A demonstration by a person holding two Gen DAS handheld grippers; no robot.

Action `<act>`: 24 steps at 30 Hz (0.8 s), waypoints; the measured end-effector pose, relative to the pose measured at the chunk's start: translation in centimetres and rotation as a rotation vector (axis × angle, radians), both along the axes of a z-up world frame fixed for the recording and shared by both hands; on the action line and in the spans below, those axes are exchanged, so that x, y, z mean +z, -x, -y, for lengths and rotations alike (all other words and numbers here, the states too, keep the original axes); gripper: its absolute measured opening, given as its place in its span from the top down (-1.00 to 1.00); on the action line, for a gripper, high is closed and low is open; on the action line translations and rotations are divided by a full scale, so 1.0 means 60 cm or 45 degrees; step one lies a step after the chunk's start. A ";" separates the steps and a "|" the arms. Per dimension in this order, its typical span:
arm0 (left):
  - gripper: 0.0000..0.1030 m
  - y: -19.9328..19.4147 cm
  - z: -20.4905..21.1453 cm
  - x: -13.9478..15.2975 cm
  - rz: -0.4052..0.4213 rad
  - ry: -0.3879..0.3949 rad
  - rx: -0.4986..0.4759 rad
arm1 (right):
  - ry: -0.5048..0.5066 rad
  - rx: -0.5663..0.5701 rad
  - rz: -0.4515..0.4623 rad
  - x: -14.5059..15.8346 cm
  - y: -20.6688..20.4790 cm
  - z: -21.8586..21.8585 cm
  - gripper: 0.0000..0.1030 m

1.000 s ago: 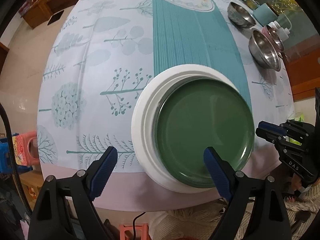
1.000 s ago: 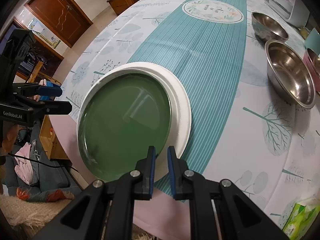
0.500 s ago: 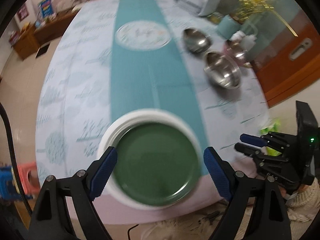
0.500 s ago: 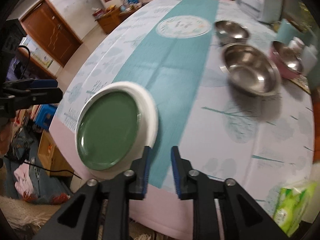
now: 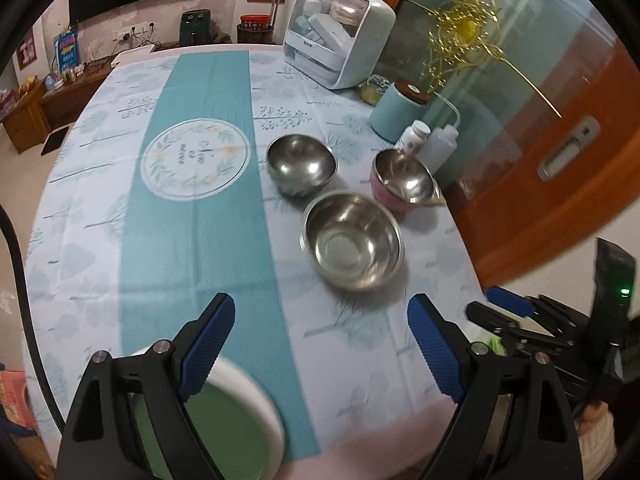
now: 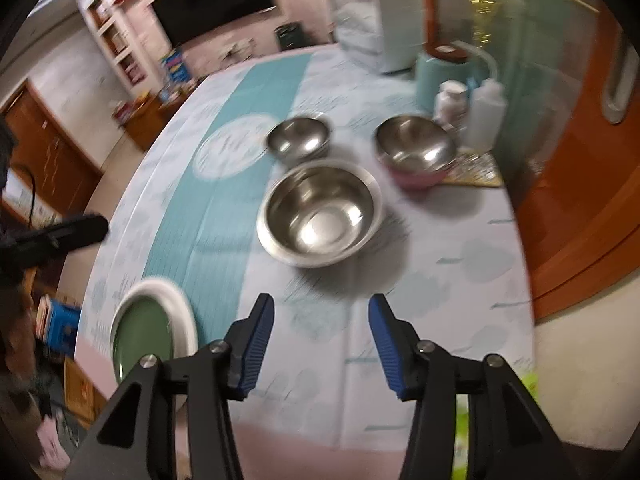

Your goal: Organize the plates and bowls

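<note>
Plates look done to me: the green plate (image 6: pixel 142 336) sits stacked in the white plate (image 6: pixel 185 312) at the table's (image 5: pixel 80 240) near edge, partly under my left gripper (image 5: pixel 320 344). Bowls are what's left: the large steel bowl (image 6: pixel 318 214) stands mid-table, the smaller steel bowl (image 6: pixel 298 138) behind it, and the pink-shelled bowl (image 6: pixel 416 156) off to the right, all apart, none nested. My right gripper (image 6: pixel 322 344) hangs spread wide and empty, aimed at the large bowl; the left is spread and empty too. Right view is blurry.
</note>
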State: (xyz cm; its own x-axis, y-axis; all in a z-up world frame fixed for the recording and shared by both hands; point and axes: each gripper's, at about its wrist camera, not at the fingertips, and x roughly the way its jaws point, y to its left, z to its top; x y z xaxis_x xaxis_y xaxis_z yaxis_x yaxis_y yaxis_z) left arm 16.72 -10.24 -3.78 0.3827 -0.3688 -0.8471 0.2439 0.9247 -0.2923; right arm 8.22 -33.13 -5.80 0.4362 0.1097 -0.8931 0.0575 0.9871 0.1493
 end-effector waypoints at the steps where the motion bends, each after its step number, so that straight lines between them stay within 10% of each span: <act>1: -0.70 -0.021 0.016 -0.011 0.006 -0.012 0.009 | 0.002 -0.025 0.012 0.003 -0.012 0.013 0.04; 24: -0.56 -0.200 0.071 -0.254 -0.258 -0.108 0.118 | -0.029 -0.190 -0.282 -0.207 -0.217 0.091 0.11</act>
State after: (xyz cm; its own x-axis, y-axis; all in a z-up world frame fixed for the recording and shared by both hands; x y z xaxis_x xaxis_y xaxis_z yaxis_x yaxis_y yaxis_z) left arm 28.70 -14.52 -19.01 0.2306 -0.2646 -0.9364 0.1014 0.9636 -0.2473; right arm 21.27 -38.57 -18.24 0.2436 0.0798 -0.9666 0.2361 0.9617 0.1390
